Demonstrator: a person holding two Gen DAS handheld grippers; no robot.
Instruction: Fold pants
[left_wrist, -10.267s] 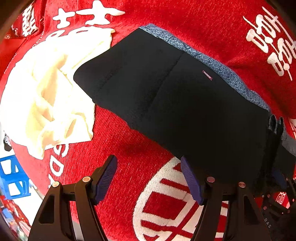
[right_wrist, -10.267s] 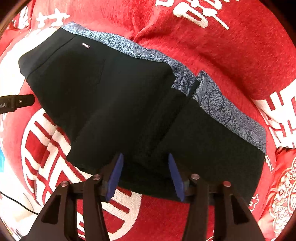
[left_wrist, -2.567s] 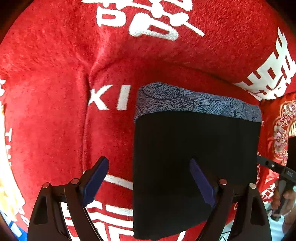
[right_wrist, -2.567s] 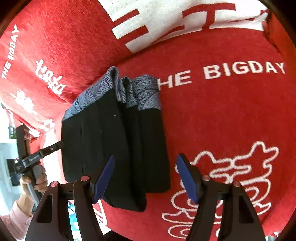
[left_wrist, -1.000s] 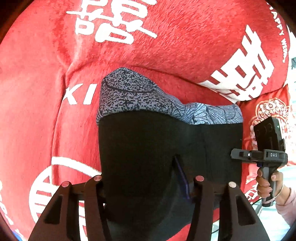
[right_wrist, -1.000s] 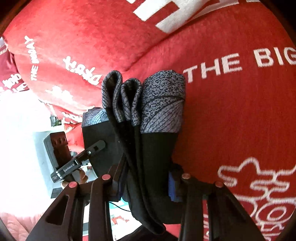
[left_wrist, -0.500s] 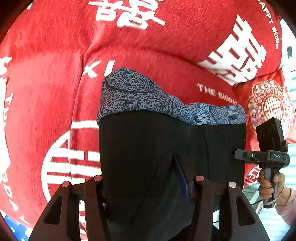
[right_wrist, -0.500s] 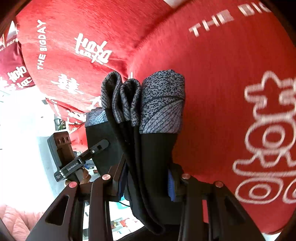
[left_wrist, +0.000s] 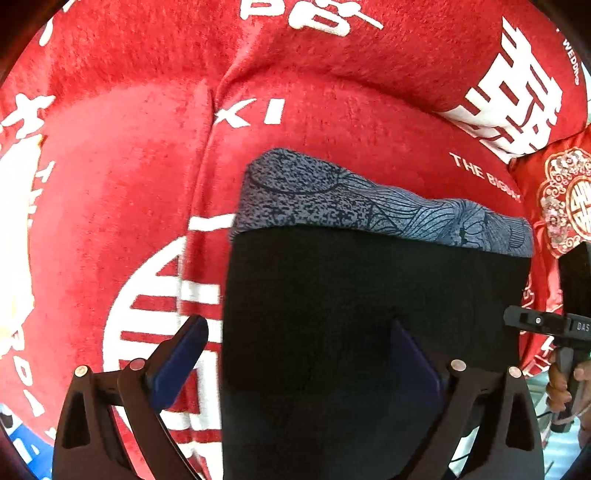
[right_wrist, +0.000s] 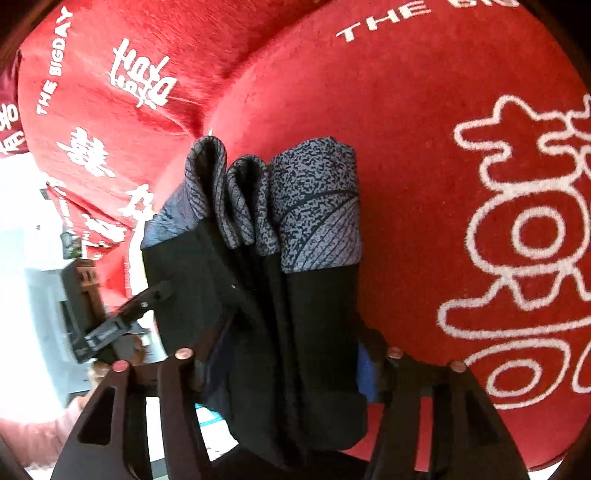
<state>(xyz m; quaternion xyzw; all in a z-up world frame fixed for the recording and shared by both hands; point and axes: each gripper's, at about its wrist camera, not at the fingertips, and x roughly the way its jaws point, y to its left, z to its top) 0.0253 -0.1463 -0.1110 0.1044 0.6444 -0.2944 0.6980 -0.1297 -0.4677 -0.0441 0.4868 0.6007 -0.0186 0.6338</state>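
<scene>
The folded black pants (left_wrist: 369, 306) with a blue-grey patterned waistband (left_wrist: 369, 210) lie over the red cover. My left gripper (left_wrist: 299, 354) is open, its left finger (left_wrist: 177, 358) off the cloth and its right finger under the black fabric. In the right wrist view the stacked folds of the pants (right_wrist: 288, 302) stand between the fingers of my right gripper (right_wrist: 291, 365), which is shut on them. The right gripper's body also shows in the left wrist view (left_wrist: 546, 325), at the pants' right edge.
A red plush cover with white lettering (left_wrist: 332, 122) spreads over the whole surface. A red embroidered cushion (left_wrist: 565, 199) lies at the far right. The left gripper's body (right_wrist: 110, 321) and a hand show at the left of the right wrist view.
My left gripper has opened and let go of the pants. The pants have come down closer to the red cover. My right gripper still grips the folds.
</scene>
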